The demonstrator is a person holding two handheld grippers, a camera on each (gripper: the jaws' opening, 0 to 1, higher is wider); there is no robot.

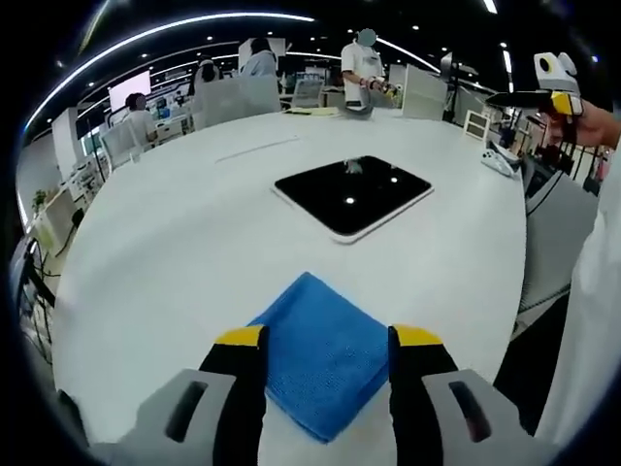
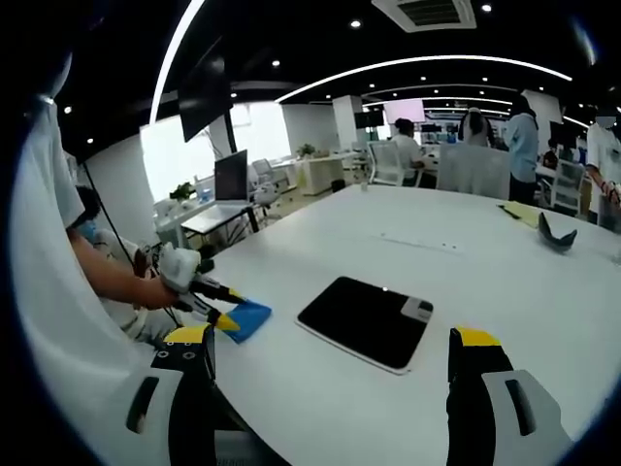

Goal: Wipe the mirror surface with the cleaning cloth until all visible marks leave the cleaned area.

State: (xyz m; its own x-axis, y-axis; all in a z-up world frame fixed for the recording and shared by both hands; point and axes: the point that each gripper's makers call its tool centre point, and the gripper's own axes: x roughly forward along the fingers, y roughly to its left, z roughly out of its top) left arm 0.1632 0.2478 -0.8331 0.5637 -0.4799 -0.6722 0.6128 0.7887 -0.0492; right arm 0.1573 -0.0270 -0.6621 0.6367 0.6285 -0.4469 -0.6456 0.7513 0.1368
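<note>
A dark square mirror point(image 1: 352, 195) with a pale rim lies flat on the white table point(image 1: 175, 243), with a small grey patch near its far edge. A folded blue cloth point(image 1: 325, 354) lies nearer, and my left gripper point(image 1: 329, 336) stands open with its yellow-tipped jaws on either side of it. A hand holds my right gripper point(image 1: 560, 100) up in the air off the table's right side. In the right gripper view, my right gripper point(image 2: 332, 337) is wide open above the table edge, facing the mirror point(image 2: 364, 320). The left gripper point(image 2: 215, 309) sits at the cloth point(image 2: 250, 317).
A person's white sleeve point(image 1: 592, 320) fills the right edge by the table's rim. A small dark object point(image 2: 555, 236) and yellow papers point(image 2: 524, 214) lie at the far side. Chairs, desks and several people stand beyond the table.
</note>
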